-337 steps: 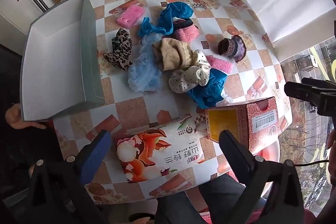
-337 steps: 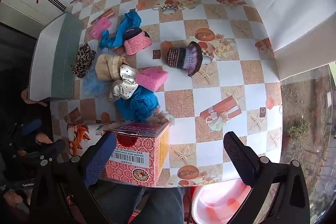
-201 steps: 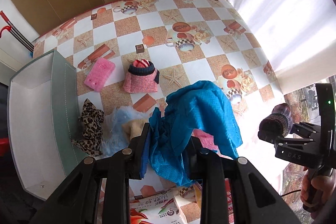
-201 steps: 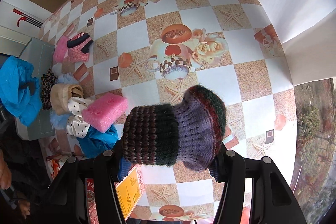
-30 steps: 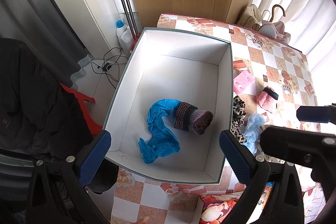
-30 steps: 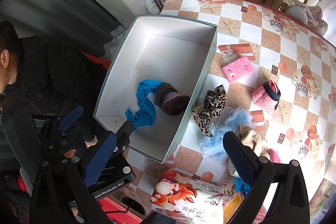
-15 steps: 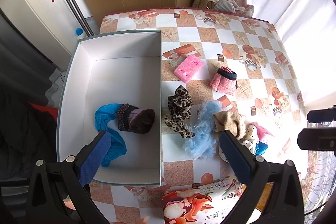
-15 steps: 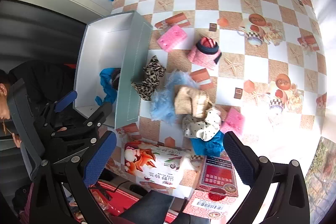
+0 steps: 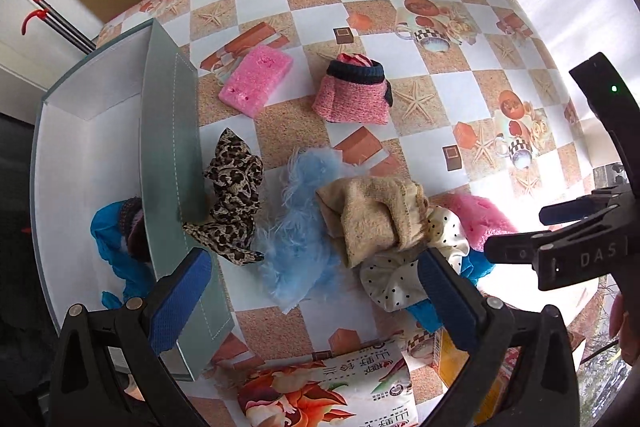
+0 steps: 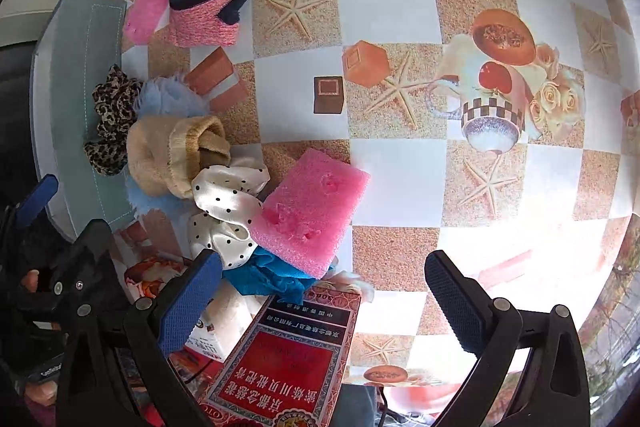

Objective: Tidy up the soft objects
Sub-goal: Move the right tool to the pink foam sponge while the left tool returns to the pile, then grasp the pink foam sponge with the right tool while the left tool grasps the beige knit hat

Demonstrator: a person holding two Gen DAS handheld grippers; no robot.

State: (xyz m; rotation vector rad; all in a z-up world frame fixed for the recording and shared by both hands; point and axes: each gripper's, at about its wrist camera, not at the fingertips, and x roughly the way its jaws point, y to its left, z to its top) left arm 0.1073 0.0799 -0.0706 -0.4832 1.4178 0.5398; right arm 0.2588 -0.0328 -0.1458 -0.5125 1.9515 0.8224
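Both grippers hang spread and empty above the table [image 10: 384, 11], whose glossy checked oilcloth of white and sandy squares lies bare across its far and right-hand stretches. The left gripper [image 9: 316, 291] hovers over the heap near the table's front edge; the right gripper [image 10: 324, 301] sits over a pink foam block [image 10: 312, 211].

At the table's left edge stands the grey-green cardboard box [image 9: 170, 163], smooth white inside, holding a crumpled blue cloth [image 9: 116, 263] and a dark knitted cuff [image 9: 132, 223]. A leopard-print fabric scrunchie [image 9: 234, 195] touches the box's outer wall. Just beside it lie a fluffy pale-blue fur piece [image 9: 298, 227], a tan ribbed knit sock [image 9: 372, 215], a satiny cream polka-dot scrunchie [image 10: 228, 203] and a teal cloth [image 10: 272, 279], all overlapping.

Further back, well apart from the heap, rest a second pink foam block [image 9: 256, 81] and a pink knitted cuff with dark rim [image 9: 354, 95].

At the front edge sit a glossy printed packet [image 9: 324, 391] and a red patterned carton [image 10: 288, 359].
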